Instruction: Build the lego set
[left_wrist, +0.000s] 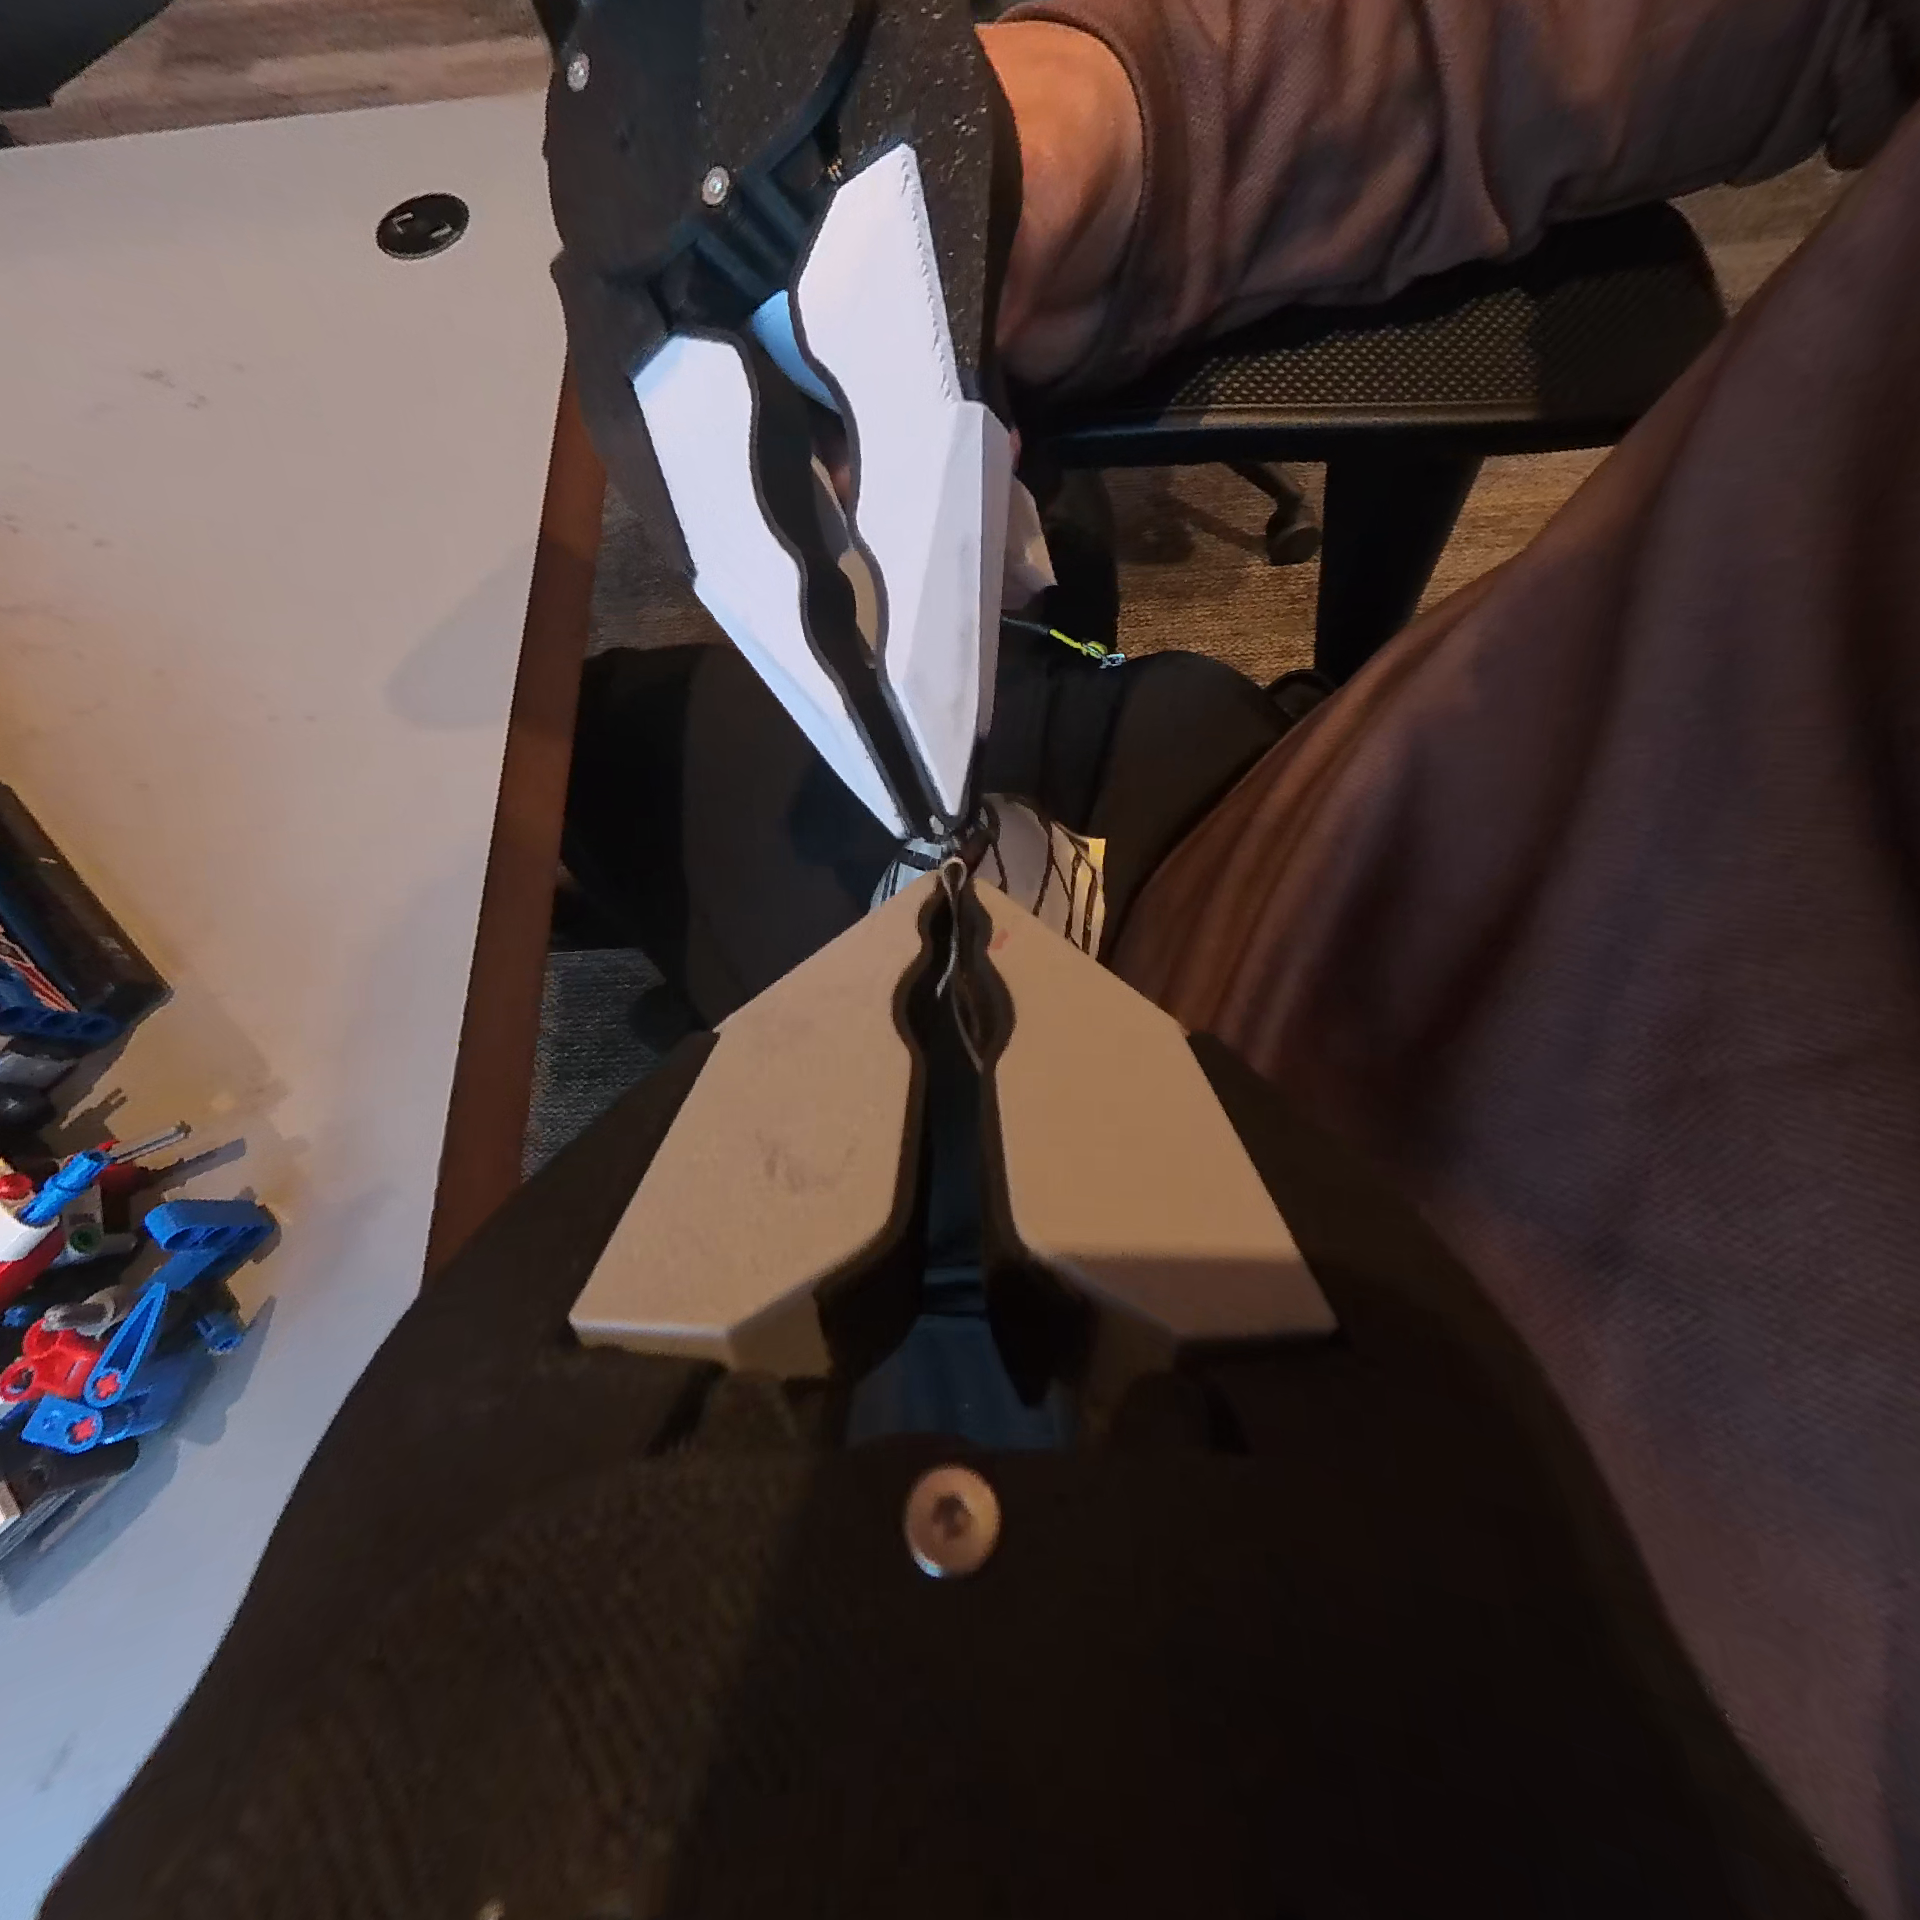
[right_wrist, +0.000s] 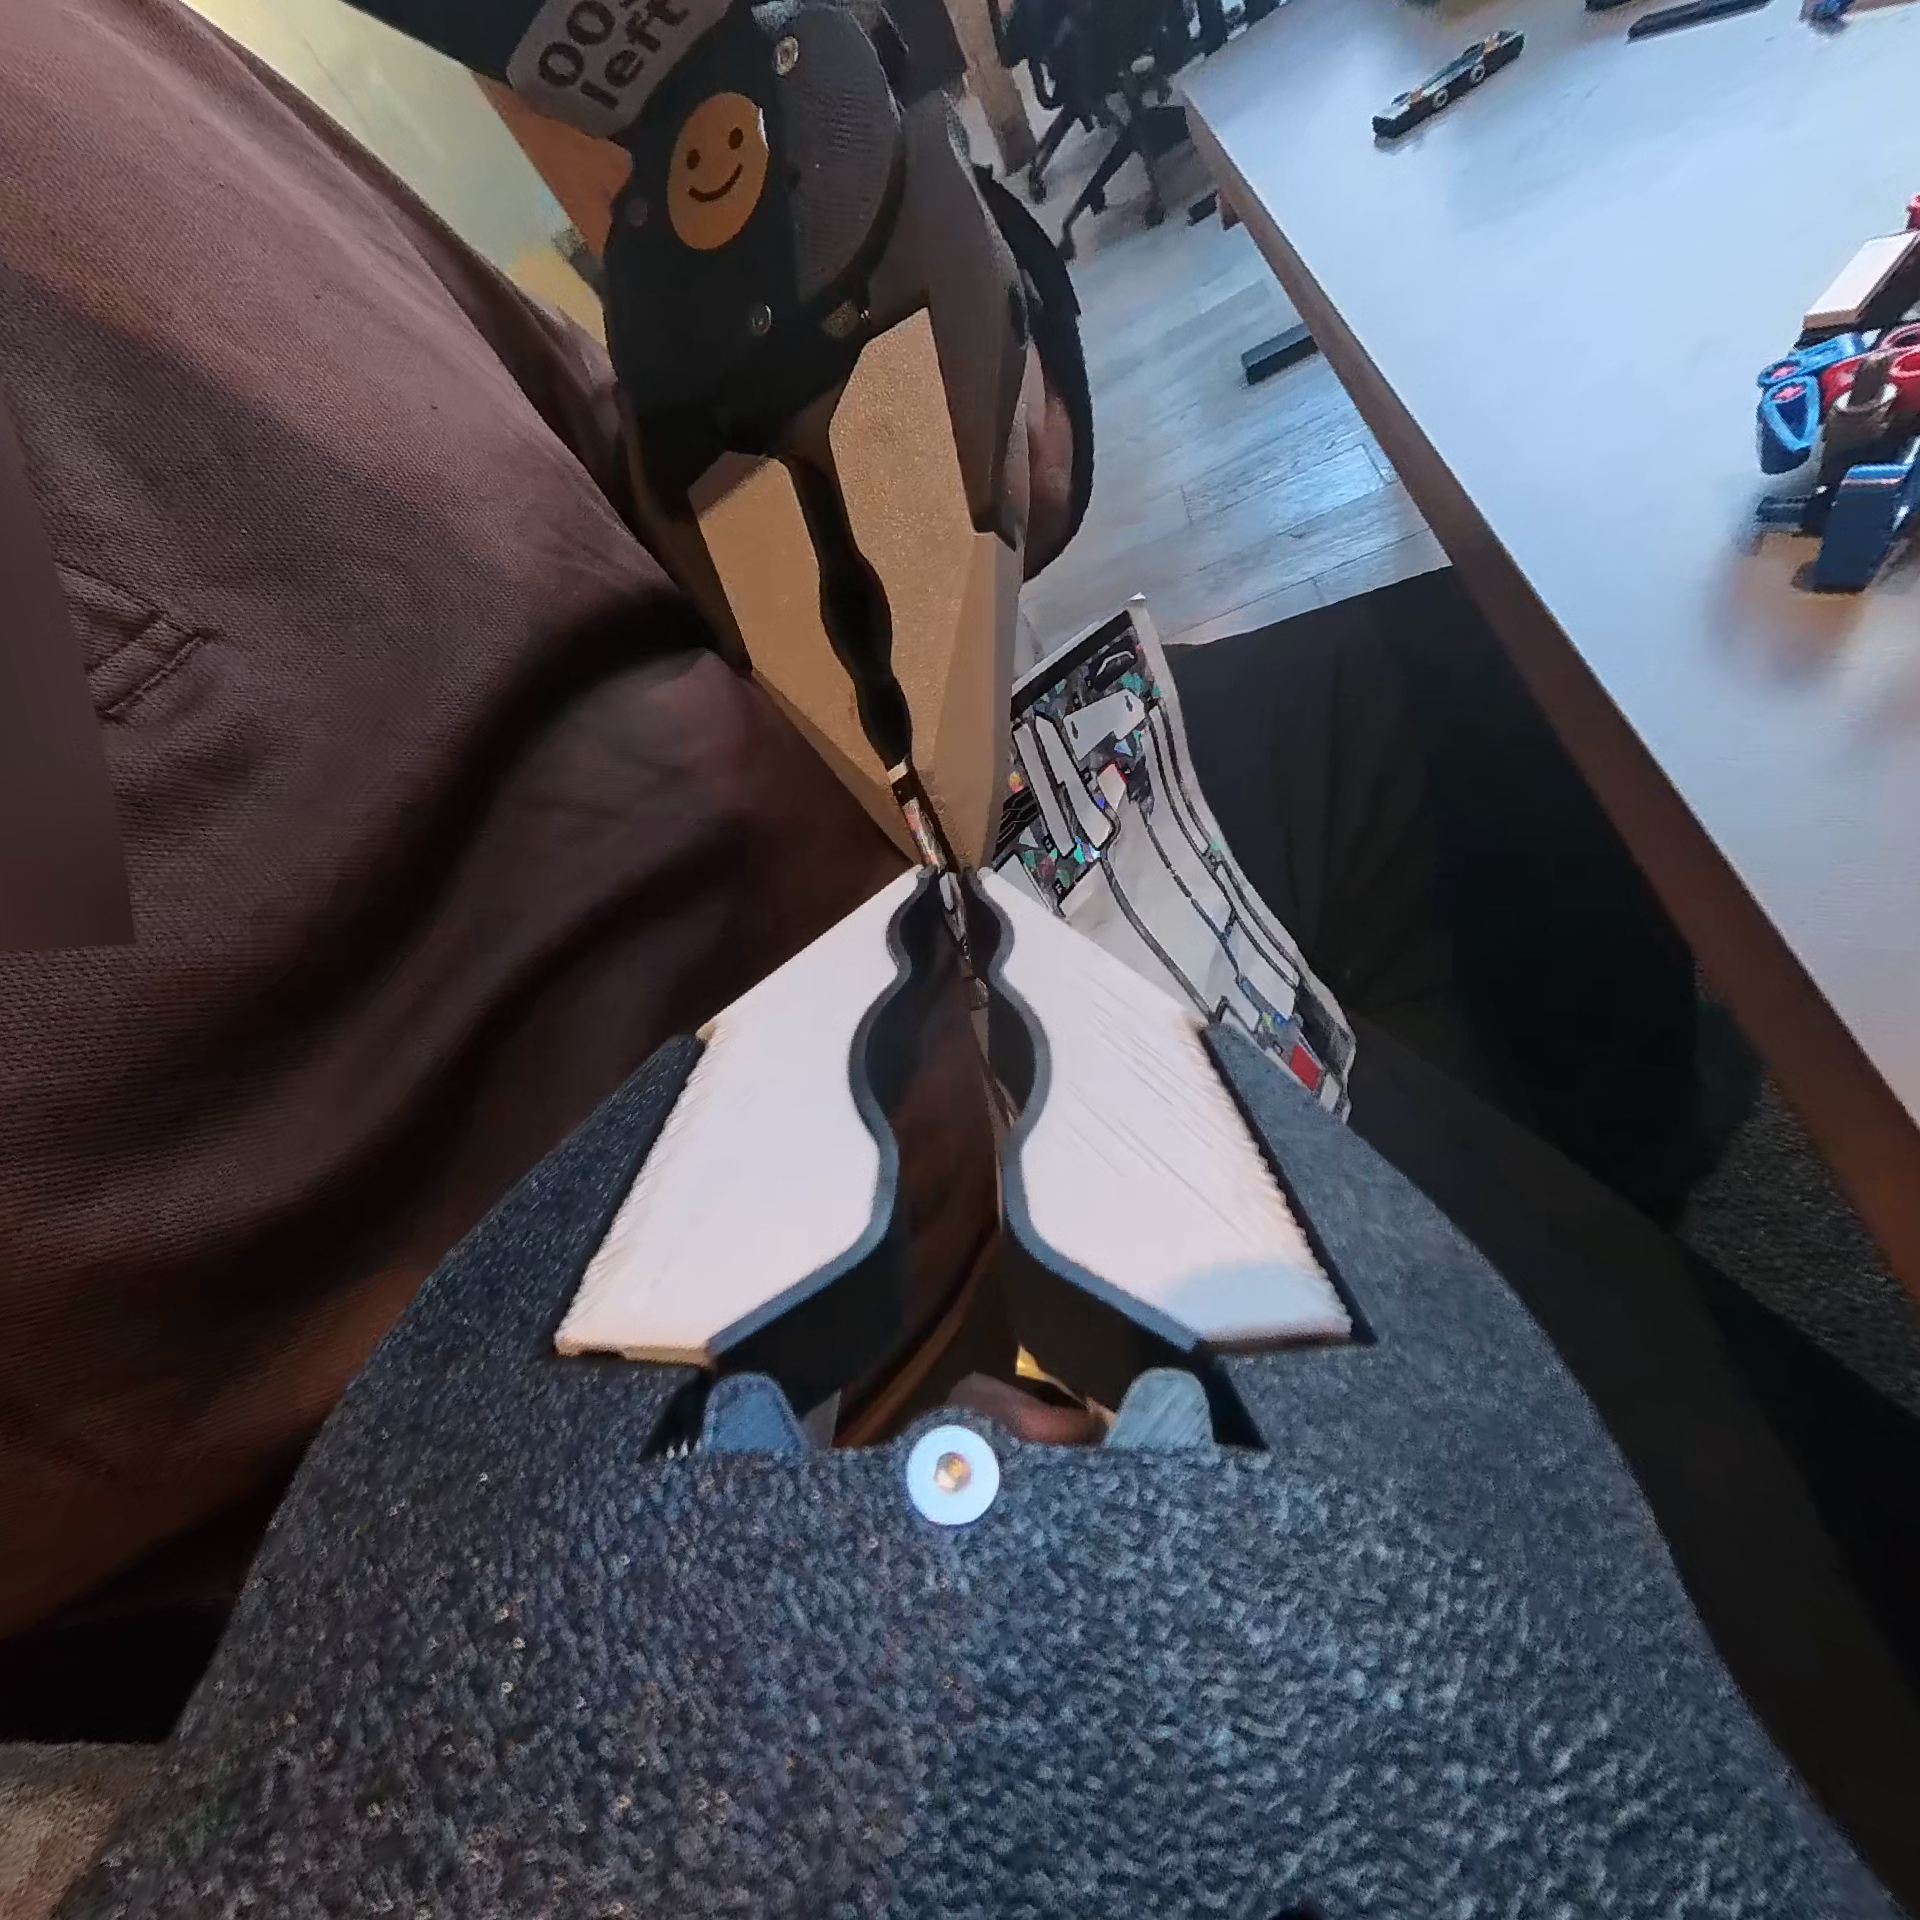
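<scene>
My left gripper (left_wrist: 951, 896) with grey fingers and my right gripper (right_wrist: 951, 883) with white fingers meet tip to tip above the person's lap, off the table. Both are shut on a thin sticker sheet (right_wrist: 1153, 831), printed white with shiny patches, which hangs to the right of the tips. The sheet also shows behind the tips in the left wrist view (left_wrist: 1065, 883). I cannot tell whether one gripper pinches a single sticker. The right gripper (left_wrist: 935, 821) and the left gripper (right_wrist: 935, 847) each show in the other's view. The blue, red and white lego model (left_wrist: 114, 1299) lies on the table (left_wrist: 260, 520), and also shows in the right wrist view (right_wrist: 1849, 447).
The table edge (right_wrist: 1558, 623) runs beside the grippers. A dark box (left_wrist: 52, 935) lies near the model. A brown sleeve (left_wrist: 1351, 187) and brown clothing (right_wrist: 312, 623) are close by. A black chair (left_wrist: 1455, 343) stands behind. Black parts (right_wrist: 1449, 73) lie far off on the table. Less than 4 cm separates the two grippers' tips.
</scene>
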